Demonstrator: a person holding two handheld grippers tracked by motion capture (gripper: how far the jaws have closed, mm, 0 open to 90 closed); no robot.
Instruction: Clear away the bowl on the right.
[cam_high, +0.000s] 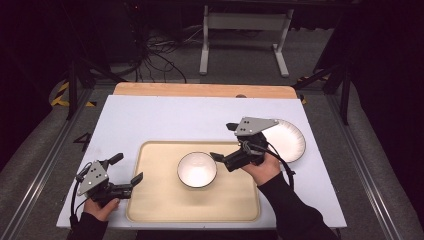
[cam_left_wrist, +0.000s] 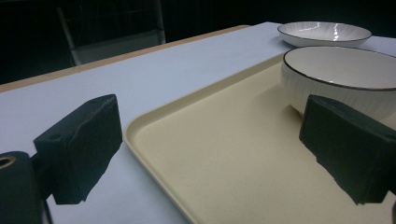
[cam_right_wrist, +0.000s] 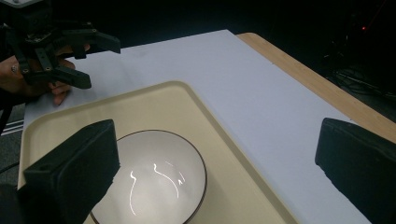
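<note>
Right gripper (cam_high: 218, 156) hung just right of the bowl (cam_high: 197, 169), its jaws spread wide with nothing between them; the bowl sat free of it, so it looked released. Left gripper (cam_high: 128, 169) waited at the near left corner of the tray (cam_high: 150, 200), jaws likewise parted and empty, one either side of the tray's rim. That white bowl with its dark rim stood upright in the middle of the cream tray, mouth up; being round, it had no long axis to speak of. Judging by that, setting the bowl on the tray seemed done. A white plate (cam_high: 290, 140) lay on the table (cam_high: 150, 120) to the far right, off the tray, and probably remained to be moved.
</note>
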